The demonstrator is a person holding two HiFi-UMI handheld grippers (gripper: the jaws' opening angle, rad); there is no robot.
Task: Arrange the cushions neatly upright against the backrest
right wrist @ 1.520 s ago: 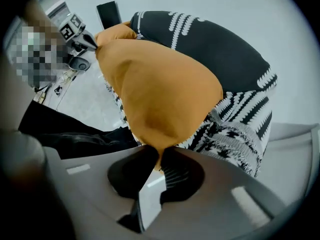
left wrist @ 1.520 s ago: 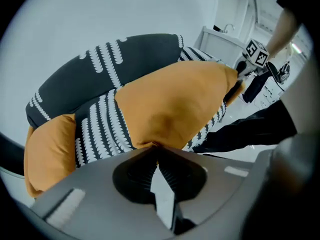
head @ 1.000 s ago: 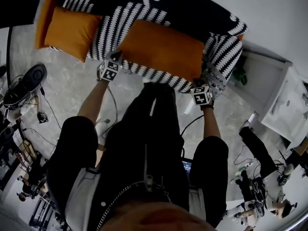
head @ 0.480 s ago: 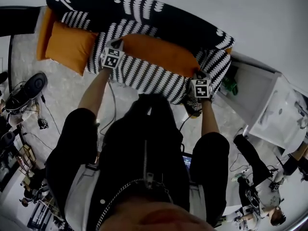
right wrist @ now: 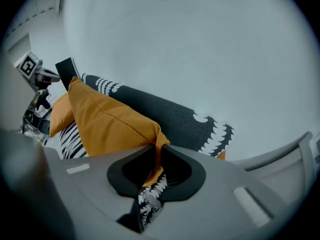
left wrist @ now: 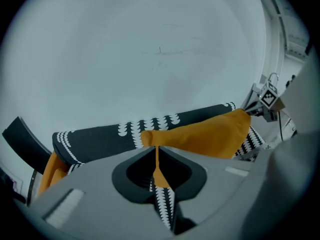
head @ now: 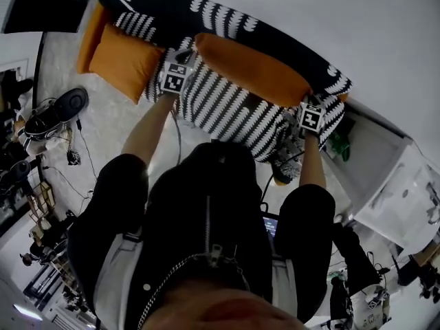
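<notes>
Pale wall (head: 357,26) is filling the space behind a black-and-white patterned sofa (head: 230,112), and pale floor (head: 103,126) is spreading in front of it. A long cushion (head: 251,71), orange, is standing on its long edge along the backrest (head: 227,19). The striped seat in front of it is lying bare.

The left gripper (head: 183,56) is holding the cushion's left end. Its fingers have just been opening a touch, yet in the left gripper view they are pinching a thin fold of the orange corner with almost no gap. The right gripper (head: 313,102) is doing the same at the right end: its fingers, also just eased slightly, are clamping the corner fabric.

A small cushion (head: 124,60), also orange, is leaning at the sofa's left end, with a strip of seat between it and the long one. The long cushion's right end is sitting close to the sofa's right arm, and a white cabinet (head: 392,184) is standing just beside that arm. Cables (head: 72,157) and dark gear are crowding the floor at the left.

Only the head view is showing the floor, the cabinet and the person's arms. Each gripper view is looking along the cushion to the other gripper at the far end. Square black-and-white markers are showing on both grippers' cubes.
</notes>
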